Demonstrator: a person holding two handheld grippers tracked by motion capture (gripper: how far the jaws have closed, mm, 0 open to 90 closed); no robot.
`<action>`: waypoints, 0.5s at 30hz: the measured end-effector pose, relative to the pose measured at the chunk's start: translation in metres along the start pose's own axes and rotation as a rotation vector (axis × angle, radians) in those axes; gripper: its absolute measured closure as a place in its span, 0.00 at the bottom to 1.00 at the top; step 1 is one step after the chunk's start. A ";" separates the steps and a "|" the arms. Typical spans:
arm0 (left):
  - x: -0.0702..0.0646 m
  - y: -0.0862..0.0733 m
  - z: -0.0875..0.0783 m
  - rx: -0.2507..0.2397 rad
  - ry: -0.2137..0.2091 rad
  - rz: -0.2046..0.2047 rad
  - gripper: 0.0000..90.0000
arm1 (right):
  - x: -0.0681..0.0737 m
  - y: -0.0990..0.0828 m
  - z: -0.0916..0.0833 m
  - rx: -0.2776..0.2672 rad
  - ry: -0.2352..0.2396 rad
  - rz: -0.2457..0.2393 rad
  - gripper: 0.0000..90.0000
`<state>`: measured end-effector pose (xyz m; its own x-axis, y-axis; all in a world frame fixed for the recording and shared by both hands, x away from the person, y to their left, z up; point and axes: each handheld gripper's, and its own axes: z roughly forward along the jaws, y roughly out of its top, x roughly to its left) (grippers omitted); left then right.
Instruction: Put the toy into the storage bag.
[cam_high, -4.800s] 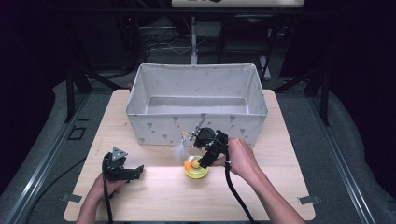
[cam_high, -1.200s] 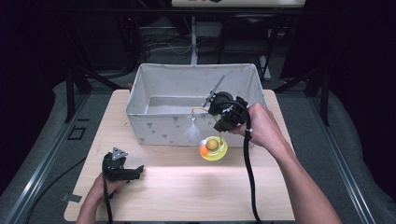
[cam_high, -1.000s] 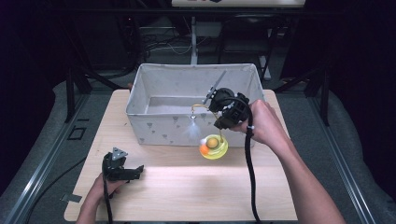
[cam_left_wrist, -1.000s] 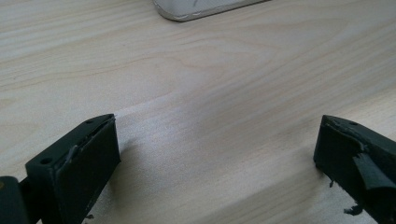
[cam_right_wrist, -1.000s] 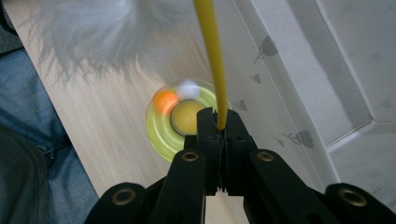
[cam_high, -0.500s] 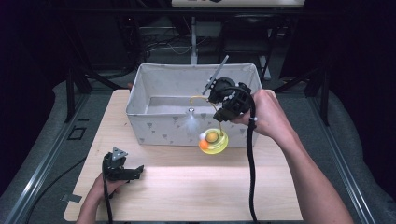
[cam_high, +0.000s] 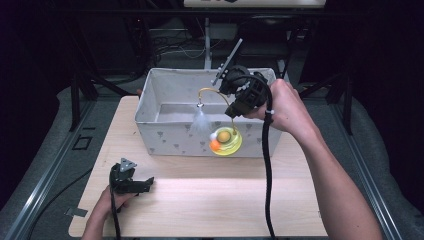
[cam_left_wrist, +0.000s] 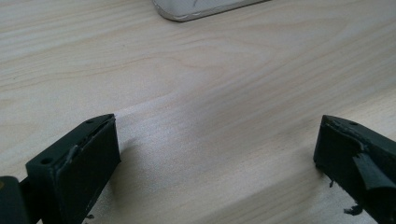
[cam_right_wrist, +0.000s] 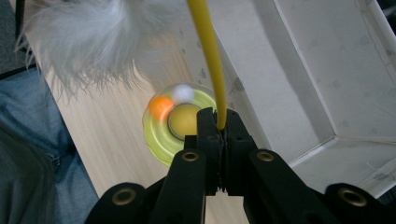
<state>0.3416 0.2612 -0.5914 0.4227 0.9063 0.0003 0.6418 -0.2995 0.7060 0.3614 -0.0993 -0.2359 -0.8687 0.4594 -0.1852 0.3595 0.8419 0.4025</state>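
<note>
A cat toy hangs in the air in front of the white fabric bin (cam_high: 165, 97): a yellow-green round base (cam_high: 227, 143) with small balls, a curved yellow wire (cam_high: 220, 95) and a white feather tuft (cam_high: 200, 122). My right gripper (cam_high: 239, 102) is shut on the yellow wire (cam_right_wrist: 212, 60), just above the base (cam_right_wrist: 161, 135). The feather tuft (cam_right_wrist: 93, 37) dangles at the upper left of the right gripper view. My left gripper (cam_high: 135, 184) rests low over the table's front left, open, with nothing between its fingers (cam_left_wrist: 79, 158).
The wooden table (cam_high: 200, 200) has free room in front of the bin. The bin's inside (cam_right_wrist: 327, 79) looks bare. Black frame bars and cables stand behind the table. The right gripper's cable (cam_high: 265, 175) hangs down across the table.
My right gripper has lifted the toy off the table and carried it upward toward the bin's front wall. The left gripper has stayed put.
</note>
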 end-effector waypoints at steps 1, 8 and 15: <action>0.000 0.000 0.000 0.000 0.000 -0.001 0.00 | 0.000 0.001 -0.001 -0.001 0.004 0.001 0.99; 0.000 0.000 0.000 0.000 0.000 -0.001 0.00 | -0.007 0.011 -0.011 0.006 -0.006 -0.003 0.99; 0.000 0.000 0.000 0.000 0.000 0.001 0.00 | -0.011 0.018 -0.022 -0.009 -0.020 -0.002 0.99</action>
<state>0.3417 0.2612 -0.5914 0.4234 0.9059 0.0004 0.6415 -0.3002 0.7060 0.3696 -0.0950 -0.2068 -0.8622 0.4638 -0.2037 0.3551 0.8402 0.4099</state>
